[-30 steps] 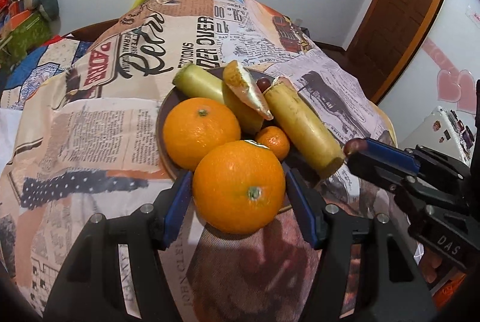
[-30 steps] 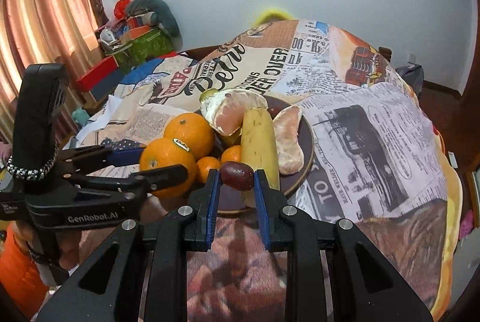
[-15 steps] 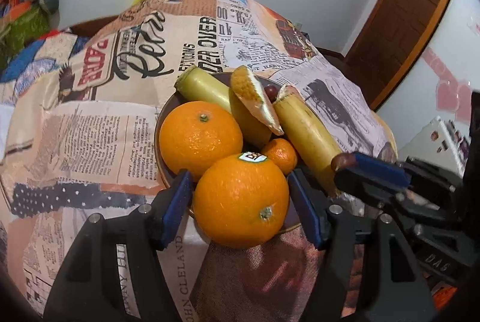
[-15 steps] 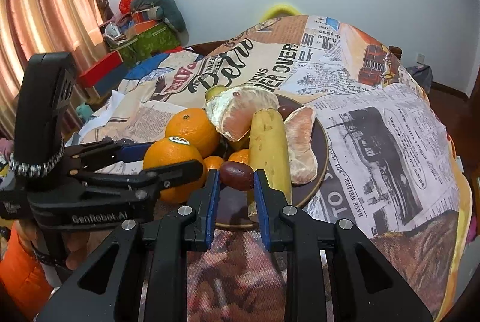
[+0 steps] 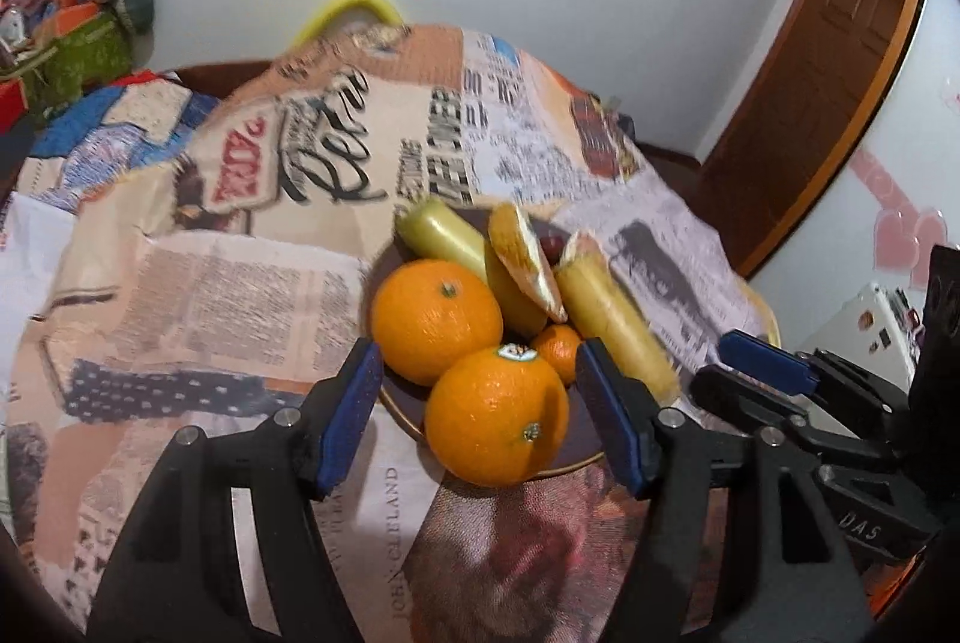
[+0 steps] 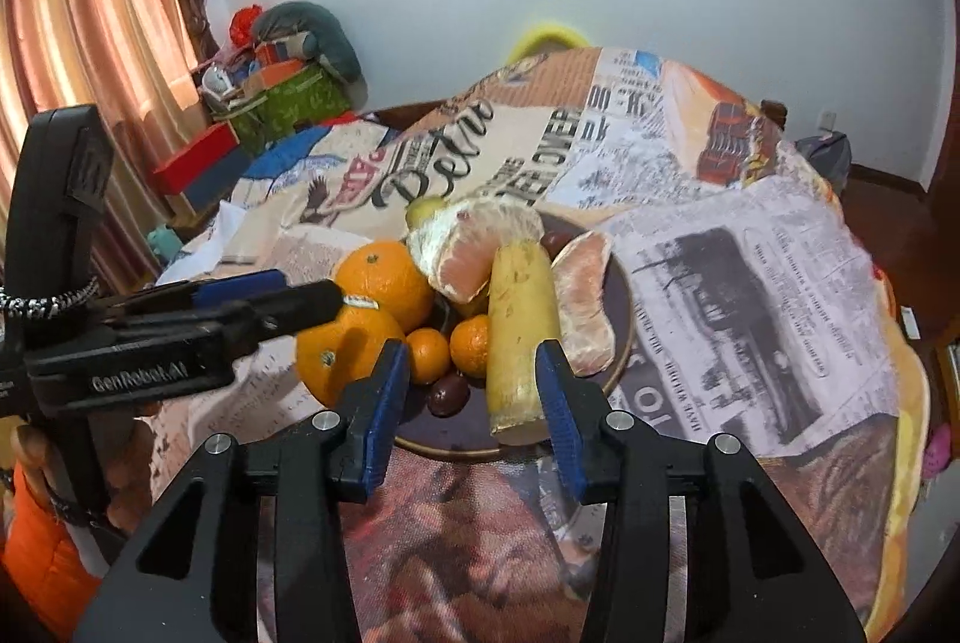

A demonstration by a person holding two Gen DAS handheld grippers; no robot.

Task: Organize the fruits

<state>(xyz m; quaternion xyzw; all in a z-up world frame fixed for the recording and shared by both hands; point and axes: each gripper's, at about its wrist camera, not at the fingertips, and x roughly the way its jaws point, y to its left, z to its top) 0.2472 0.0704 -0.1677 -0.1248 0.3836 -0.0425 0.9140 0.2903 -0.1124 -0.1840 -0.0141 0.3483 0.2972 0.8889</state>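
Observation:
A dark plate (image 6: 444, 433) holds the fruit. In the right wrist view a small dark red fruit (image 6: 447, 396) lies on it between the fingers of my right gripper (image 6: 471, 367), whose jaws are opening, pads clear of it. My left gripper (image 5: 480, 379) stands open around the near orange (image 5: 495, 415), which rests on the plate's rim (image 5: 585, 448) with gaps at both pads. Behind it sit a second orange (image 5: 435, 319), a small mandarin (image 5: 558, 349), a peeled banana piece (image 6: 519, 337) and pomelo segments (image 6: 474, 247). Each gripper shows in the other's view: right gripper (image 5: 762, 361), left gripper (image 6: 300, 289).
A newspaper-print cloth (image 5: 240, 283) covers the round table. A yellow chair back (image 5: 354, 4) stands at the far side. Boxes and bags (image 6: 282, 91) pile up by the curtain on the left, and a wooden door (image 5: 828, 73) is on the right. A hand and orange sleeve (image 6: 42, 553) hold the left gripper.
The right gripper's jaws have parted and the dark red fruit has dropped from them onto the plate. The left gripper has drawn back and up from the near orange, jaws slightly wider.

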